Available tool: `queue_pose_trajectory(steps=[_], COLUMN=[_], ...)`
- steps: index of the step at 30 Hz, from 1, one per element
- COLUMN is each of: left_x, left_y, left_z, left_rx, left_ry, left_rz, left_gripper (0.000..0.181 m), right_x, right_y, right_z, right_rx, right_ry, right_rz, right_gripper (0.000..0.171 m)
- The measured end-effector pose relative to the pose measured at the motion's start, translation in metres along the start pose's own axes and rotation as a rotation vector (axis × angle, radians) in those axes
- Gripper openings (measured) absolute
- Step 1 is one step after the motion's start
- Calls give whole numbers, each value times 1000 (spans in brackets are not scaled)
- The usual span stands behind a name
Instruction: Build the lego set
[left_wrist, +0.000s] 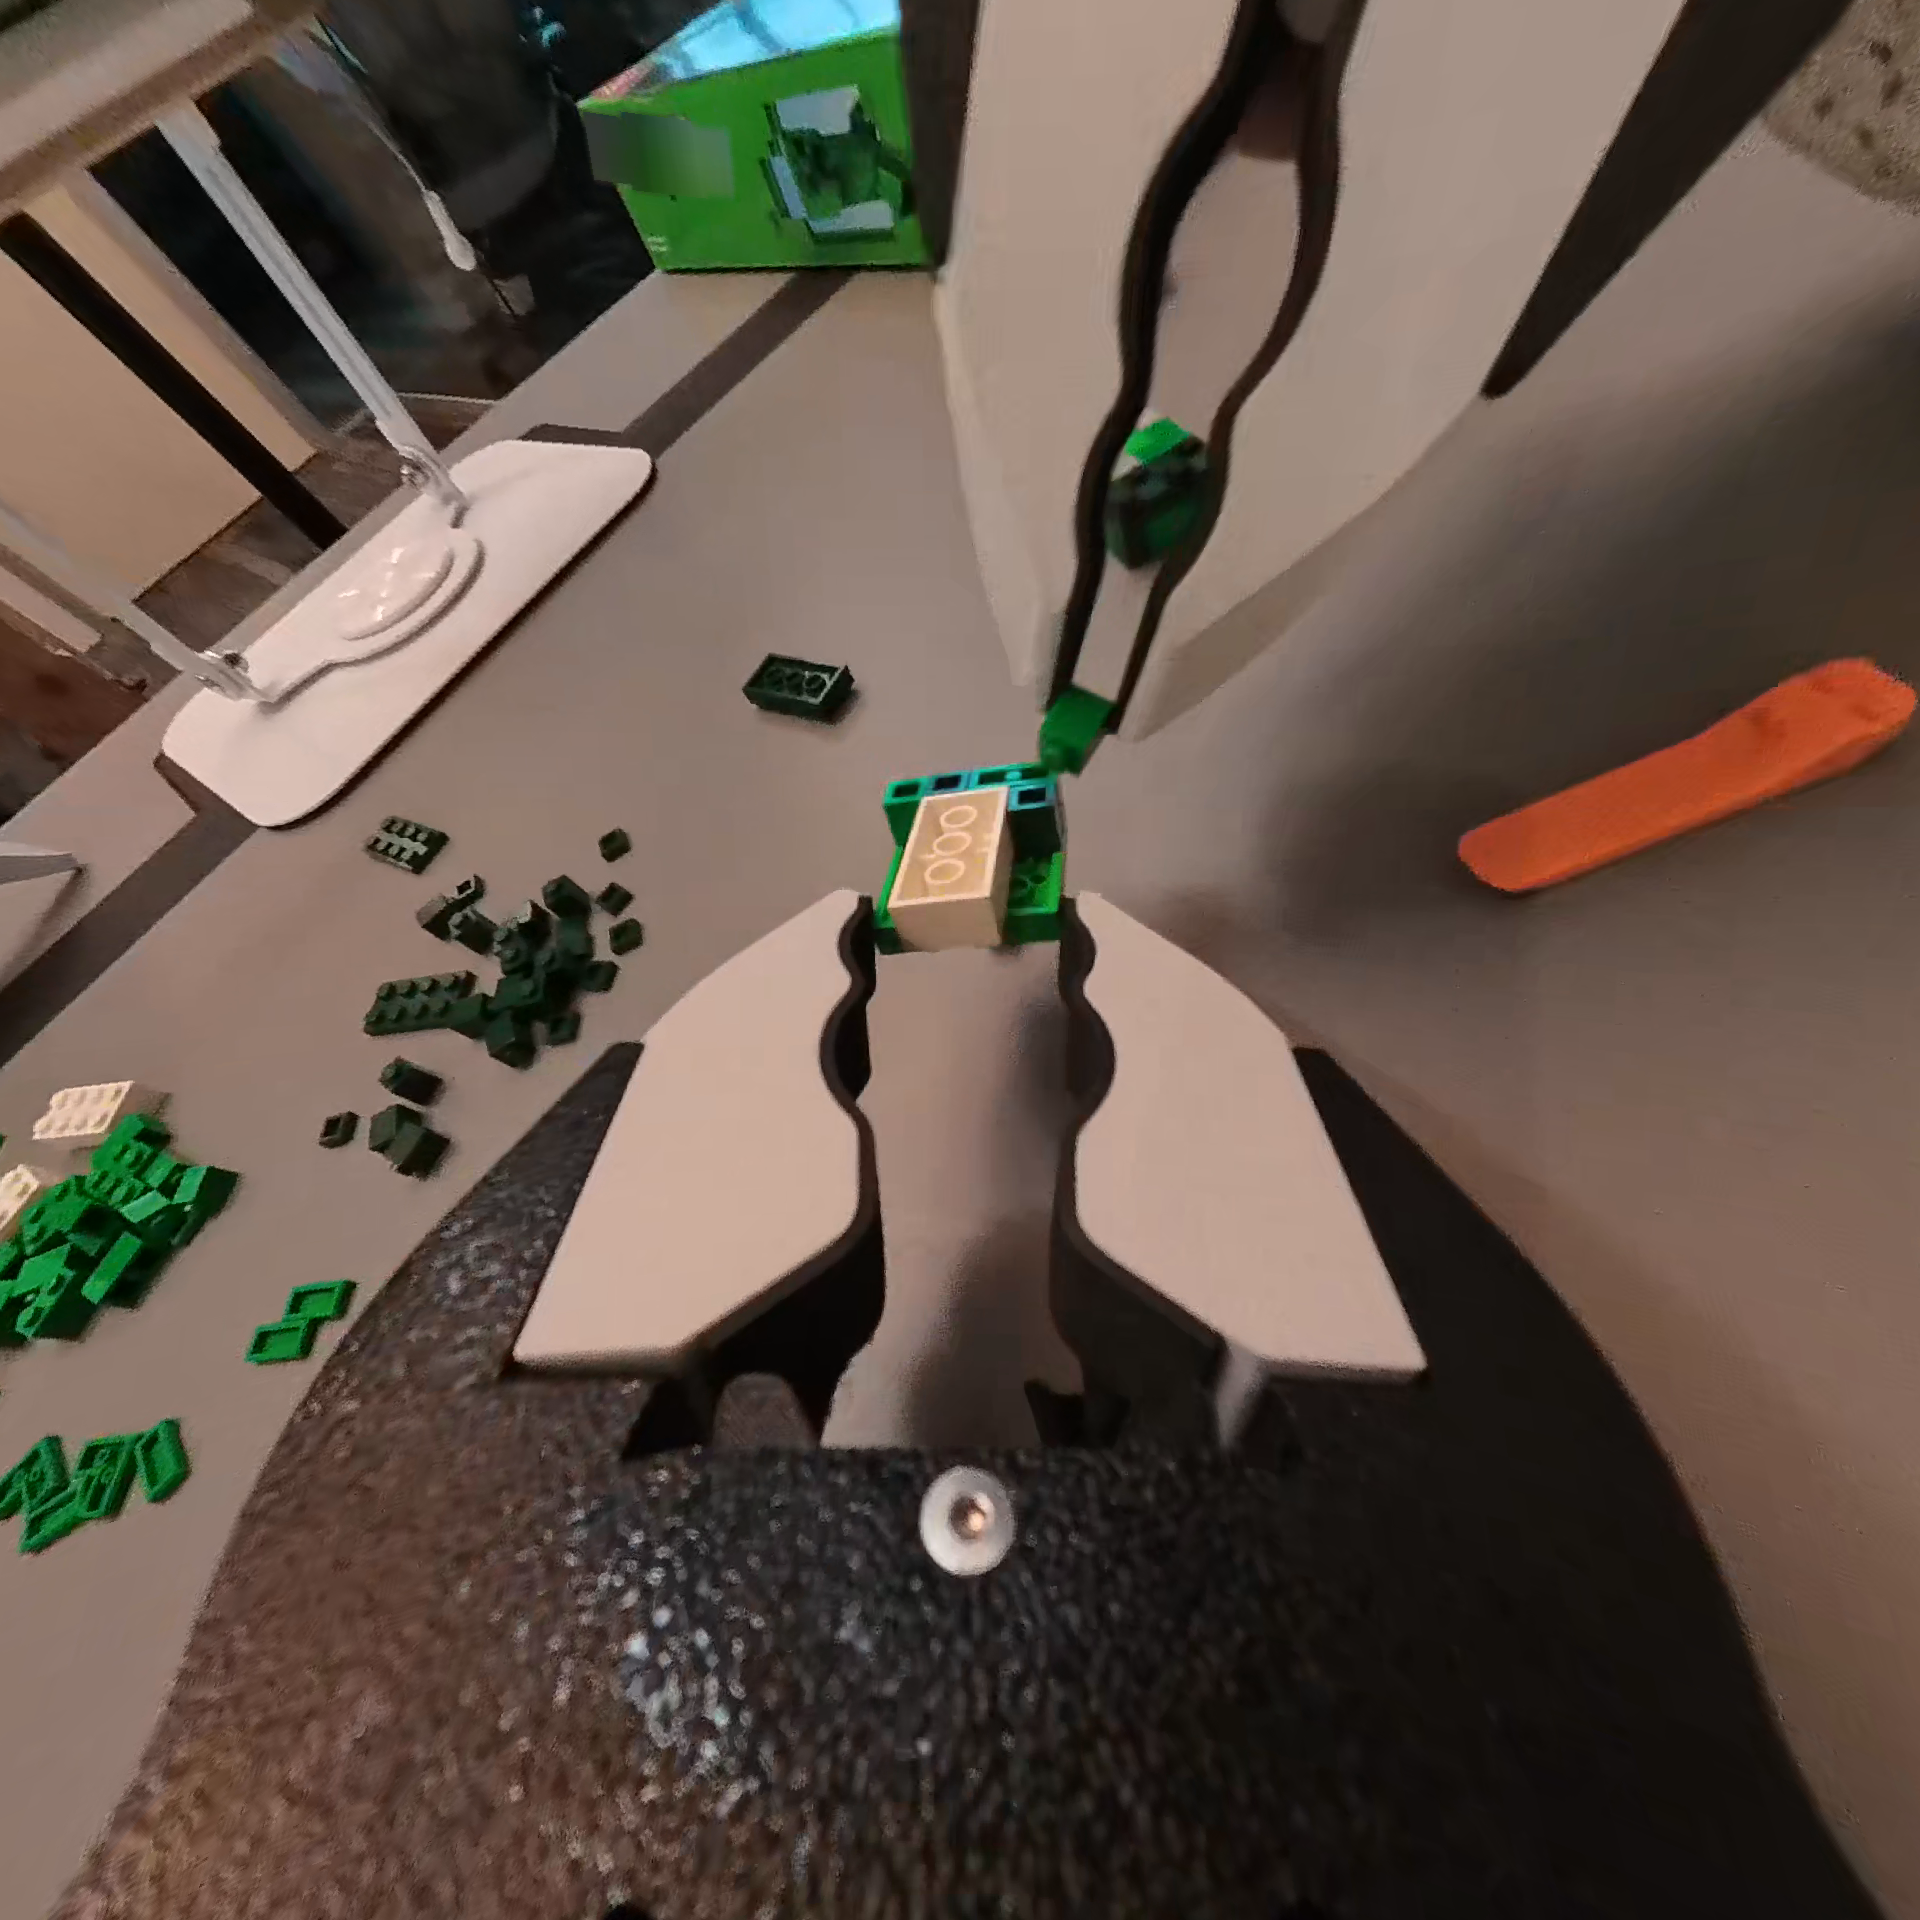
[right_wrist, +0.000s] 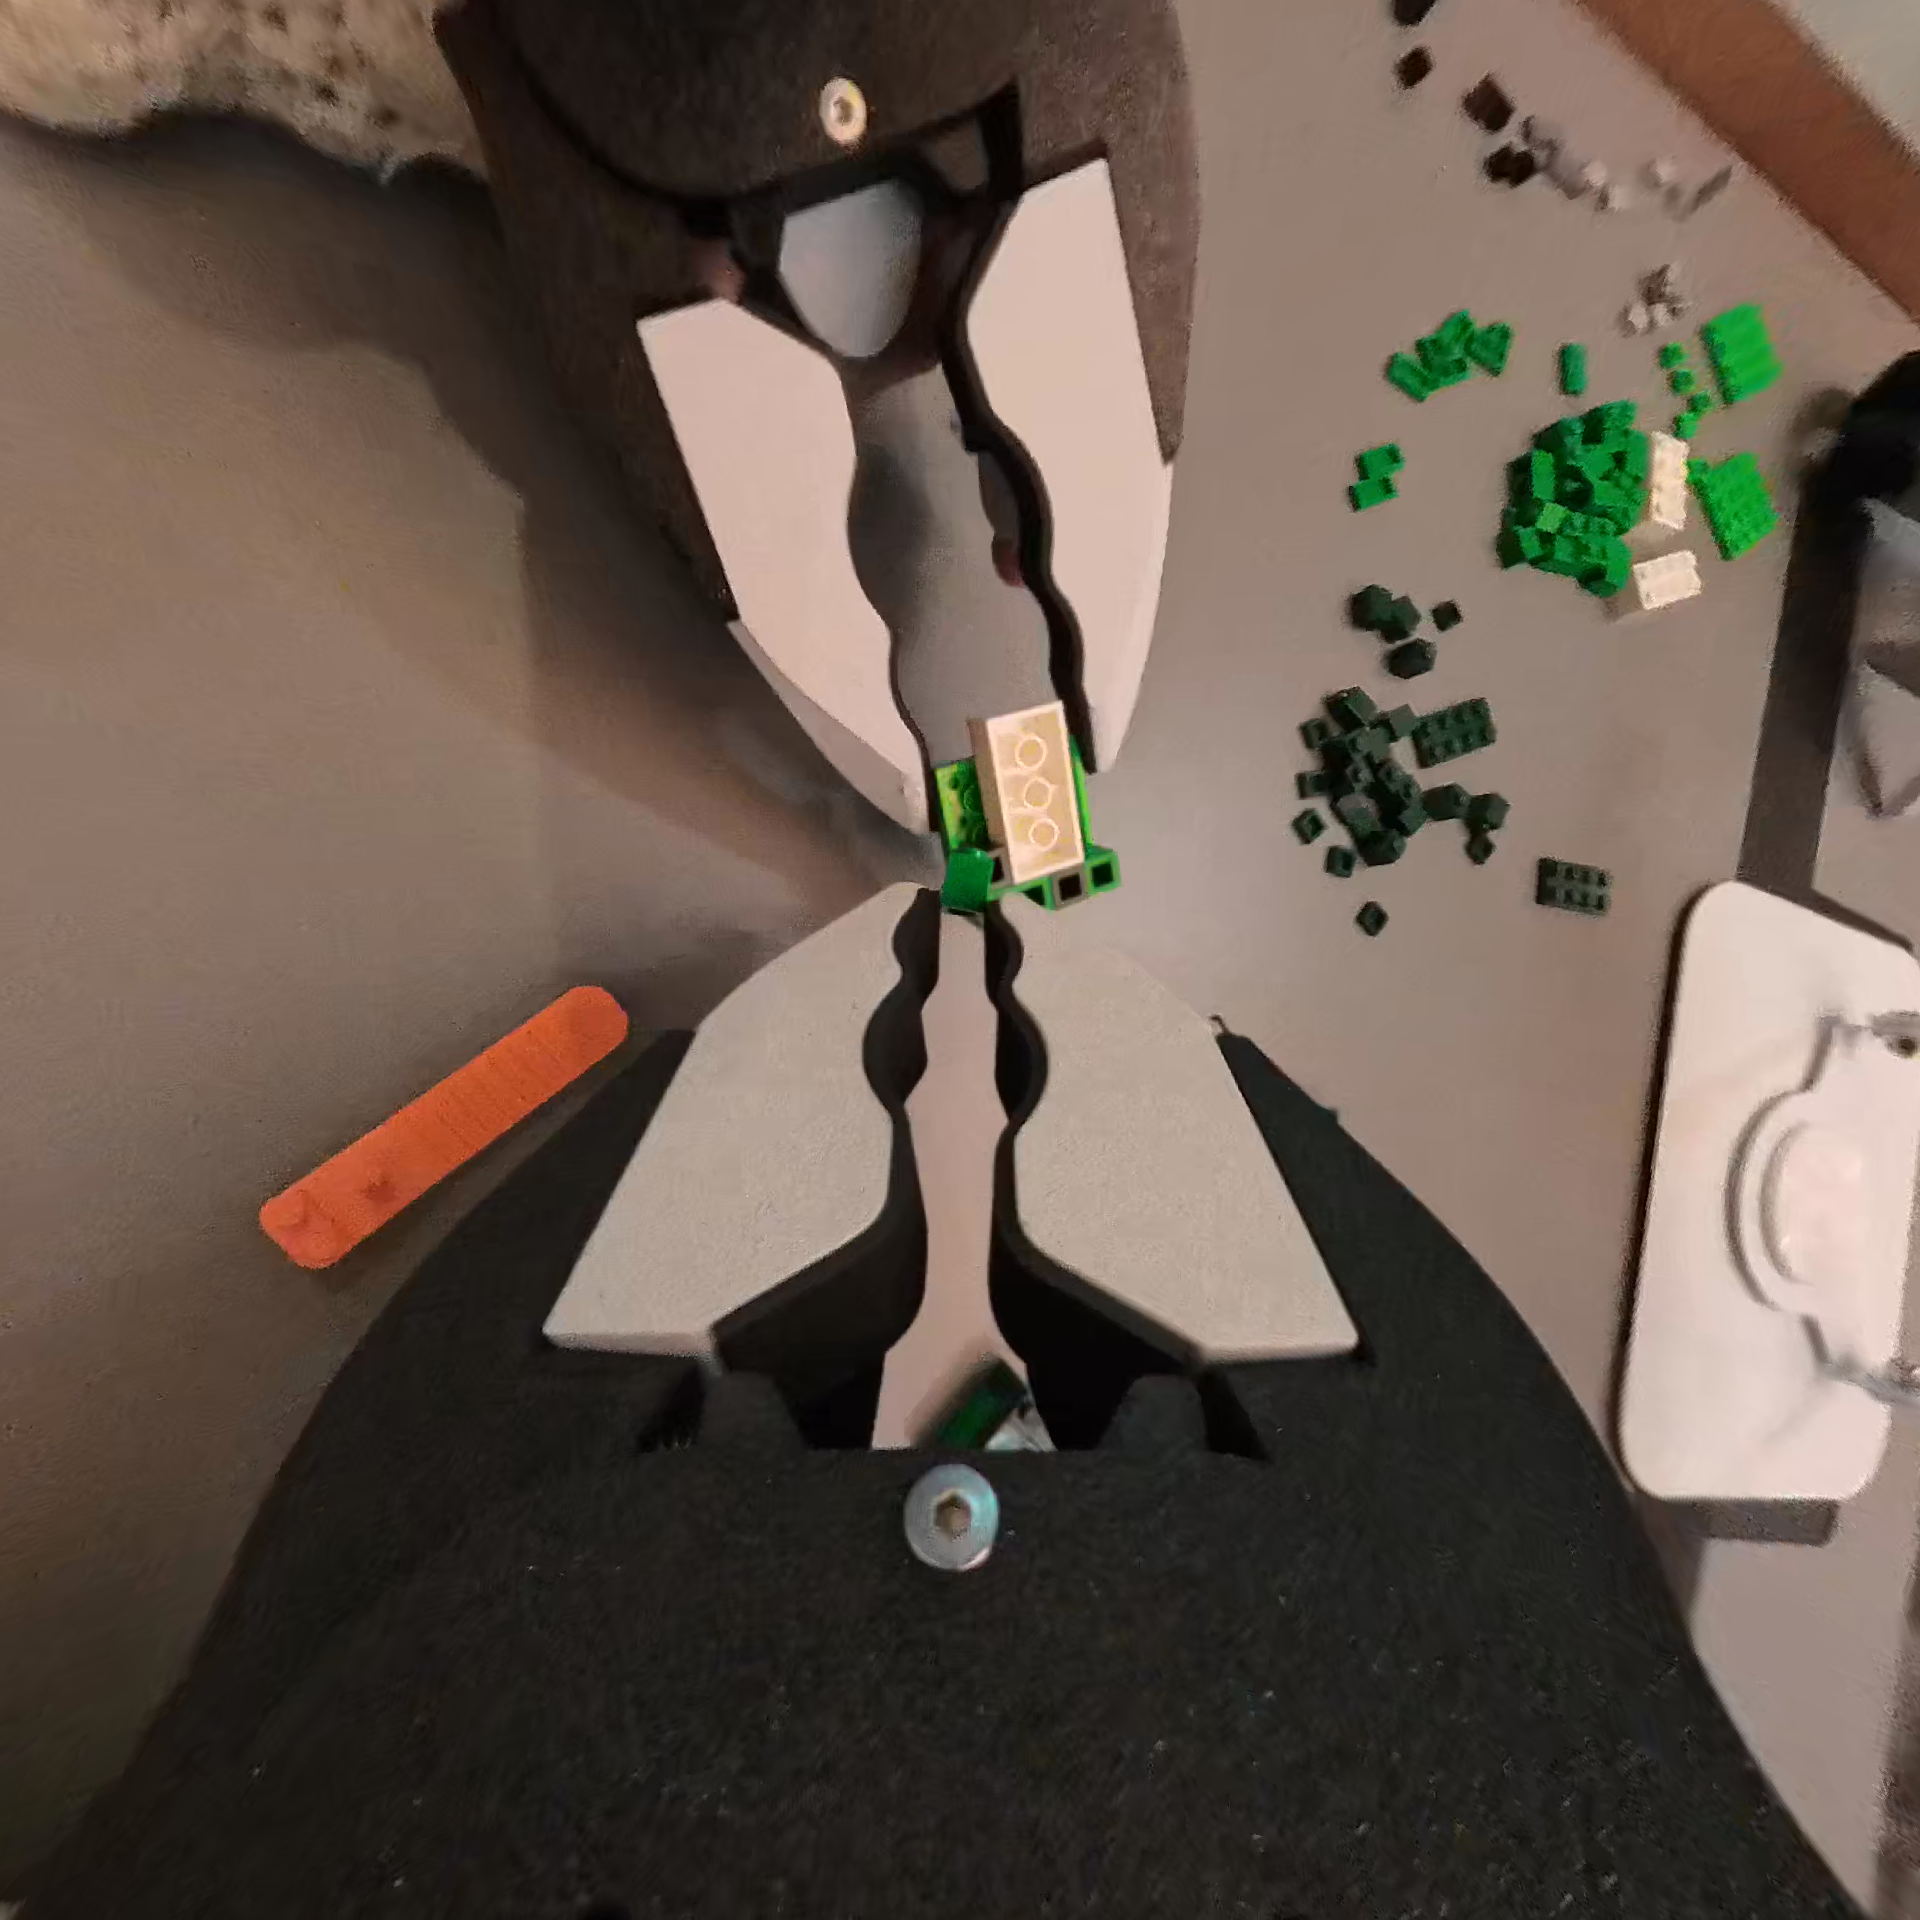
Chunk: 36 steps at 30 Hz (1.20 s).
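left gripper (left_wrist: 966, 920) tips clamp the green/white lego assembly (left_wrist: 971, 868) above the grey table (left_wrist: 727, 582), jaws narrowed onto its sides. right gripper (right_wrist: 961, 914) nearly closed, pinching a small green brick (right_wrist: 968, 879) at assembly's far corner, touching it.

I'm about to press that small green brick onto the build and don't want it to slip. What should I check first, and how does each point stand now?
1. Left tongs clamp the build: ok, its sides sit between the tips.
2. Right tongs hold the small green brick: ok, pinched at the tips.
3. Brick at the build's corner: ok, it touches the edge there.
4. Studs lined up: cannot tell, the brick looks tilted and blurred.
5. White brick seated on the build: ok.
6. Orange separator out of the way: ok, off to the side on the table.
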<state>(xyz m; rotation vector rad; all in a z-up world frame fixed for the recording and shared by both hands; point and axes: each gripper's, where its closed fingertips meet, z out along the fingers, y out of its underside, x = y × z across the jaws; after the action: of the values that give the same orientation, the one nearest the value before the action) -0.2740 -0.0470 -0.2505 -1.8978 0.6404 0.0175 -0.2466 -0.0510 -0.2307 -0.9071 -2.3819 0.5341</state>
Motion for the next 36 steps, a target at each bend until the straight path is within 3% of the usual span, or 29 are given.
queue_pose_trajectory(steps=[12,36], left_x=[6,8], left_y=[6,8], left_z=[1,2], left_rx=[-43,-62], left_ry=[40,73], left_rz=[1,-29], left_gripper=[35,35], right_x=[-6,-8], right_y=[3,-4], right_z=[17,23], right_rx=[-352,-301], right_ry=[-45,-131], right_rz=[-308,-299], right_gripper=[8,8])
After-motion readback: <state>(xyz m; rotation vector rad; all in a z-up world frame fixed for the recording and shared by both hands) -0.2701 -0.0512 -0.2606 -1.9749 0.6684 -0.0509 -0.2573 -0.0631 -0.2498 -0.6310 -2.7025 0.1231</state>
